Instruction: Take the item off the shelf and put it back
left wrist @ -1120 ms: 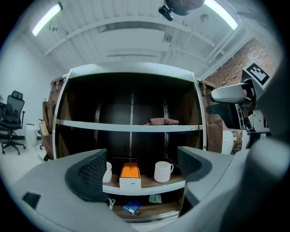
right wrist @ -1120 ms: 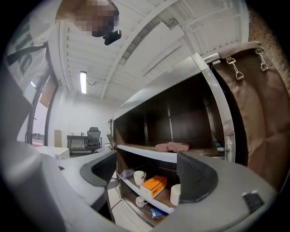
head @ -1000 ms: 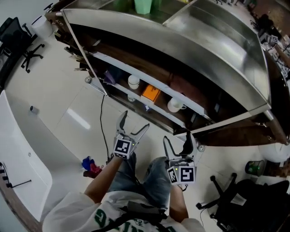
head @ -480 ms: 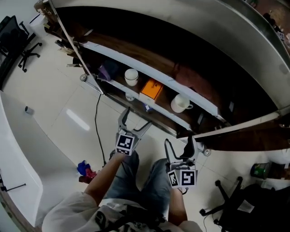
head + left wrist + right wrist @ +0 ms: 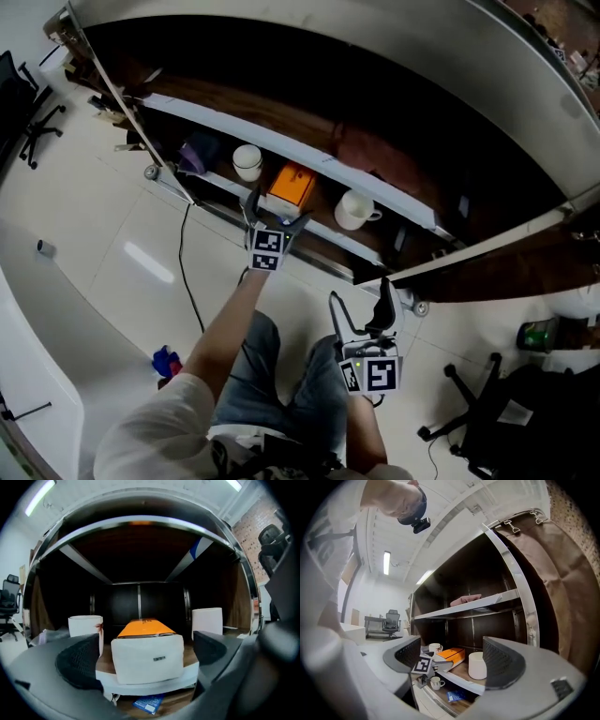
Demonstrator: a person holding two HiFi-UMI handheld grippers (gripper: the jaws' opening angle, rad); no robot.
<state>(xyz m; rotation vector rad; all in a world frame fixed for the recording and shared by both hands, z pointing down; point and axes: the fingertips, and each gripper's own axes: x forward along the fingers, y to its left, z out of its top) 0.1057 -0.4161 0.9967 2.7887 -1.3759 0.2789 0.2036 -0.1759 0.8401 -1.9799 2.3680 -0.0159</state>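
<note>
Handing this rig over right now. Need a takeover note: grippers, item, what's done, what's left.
Left gripper: open, jaws have just been opening. They flank the near end of the orange-topped box, pads not on it.
Right gripper: open, empty, held back from the shelf.
Box: on the shelf, between a white cup and a white mug.
Done: reach to the box.
Left: close on the box, draw it off the shelf, put it back.

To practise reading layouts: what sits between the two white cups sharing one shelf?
An orange box, between left cup and right cup in the left gripper view.
</note>
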